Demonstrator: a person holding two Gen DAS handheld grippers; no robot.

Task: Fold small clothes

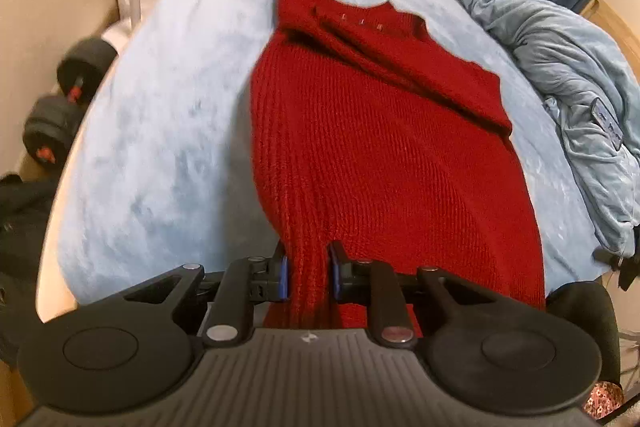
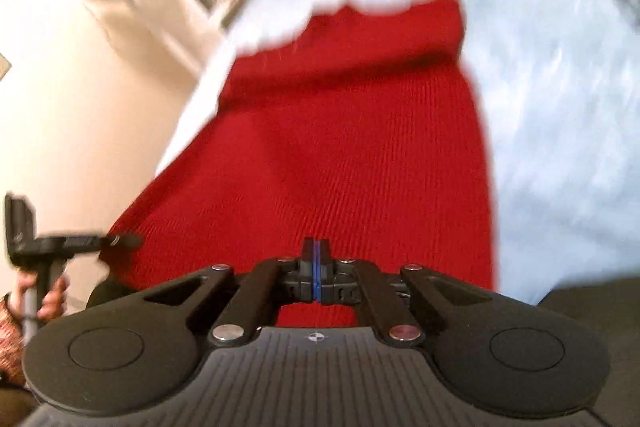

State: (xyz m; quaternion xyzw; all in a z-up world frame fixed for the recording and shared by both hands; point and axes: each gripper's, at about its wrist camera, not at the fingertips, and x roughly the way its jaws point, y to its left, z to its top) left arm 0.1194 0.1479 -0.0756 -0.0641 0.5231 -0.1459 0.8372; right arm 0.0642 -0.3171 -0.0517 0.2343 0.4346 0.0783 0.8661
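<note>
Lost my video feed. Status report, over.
Left gripper shut on red knit sweater hem. Right gripper shut, hem grip unclear. Sweater flat on blue blanket. Nothing blocking.

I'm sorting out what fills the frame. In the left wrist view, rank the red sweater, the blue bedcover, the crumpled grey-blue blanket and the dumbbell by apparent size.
1. blue bedcover
2. red sweater, nearer the camera
3. crumpled grey-blue blanket
4. dumbbell
</note>
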